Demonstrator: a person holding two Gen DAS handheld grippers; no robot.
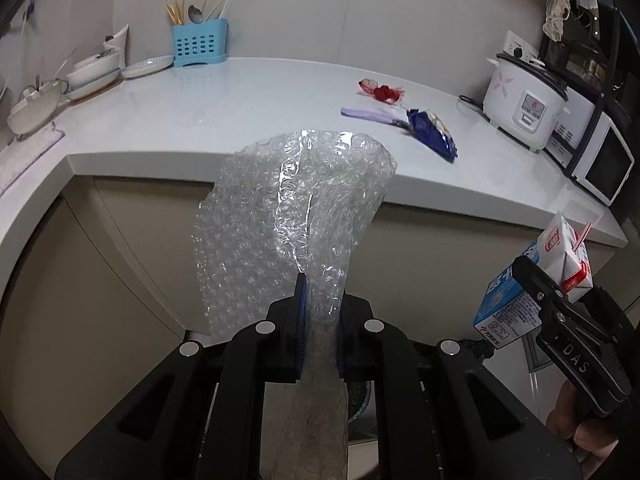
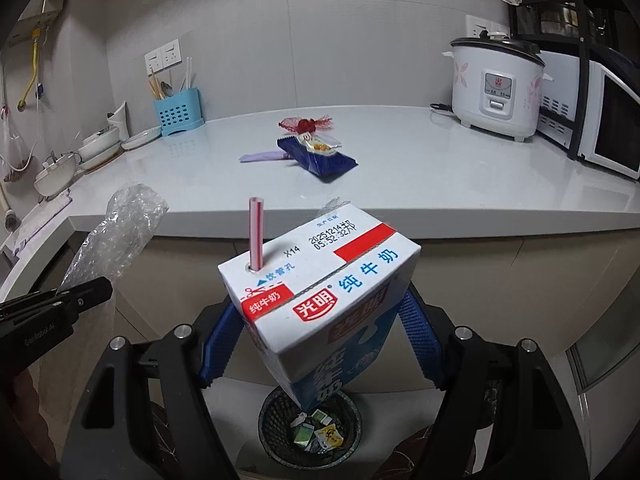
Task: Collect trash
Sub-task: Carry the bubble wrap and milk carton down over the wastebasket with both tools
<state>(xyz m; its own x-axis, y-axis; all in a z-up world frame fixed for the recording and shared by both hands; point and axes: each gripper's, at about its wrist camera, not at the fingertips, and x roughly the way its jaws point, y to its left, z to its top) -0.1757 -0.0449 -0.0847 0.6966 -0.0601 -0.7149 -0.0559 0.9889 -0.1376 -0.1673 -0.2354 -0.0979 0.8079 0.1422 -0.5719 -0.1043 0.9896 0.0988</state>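
Observation:
My left gripper (image 1: 320,300) is shut on a sheet of clear bubble wrap (image 1: 296,208), held upright in front of the counter edge; it also shows in the right wrist view (image 2: 120,232). My right gripper (image 2: 320,320) is shut on a white and blue milk carton (image 2: 320,280) with a striped straw (image 2: 255,236), held in the air over a dark mesh trash basket (image 2: 272,428) on the floor. The carton also shows in the left wrist view (image 1: 536,280). On the counter lie a blue snack bag (image 2: 320,160), a red wrapper (image 2: 306,123) and a purple wrapper (image 2: 262,156).
A white counter (image 1: 240,112) carries a rice cooker (image 2: 496,84) and microwave (image 2: 608,124) at right, a blue utensil holder (image 2: 178,112) and stacked dishes (image 2: 96,144) at left. The basket holds several small wrappers. Cabinet fronts stand below the counter.

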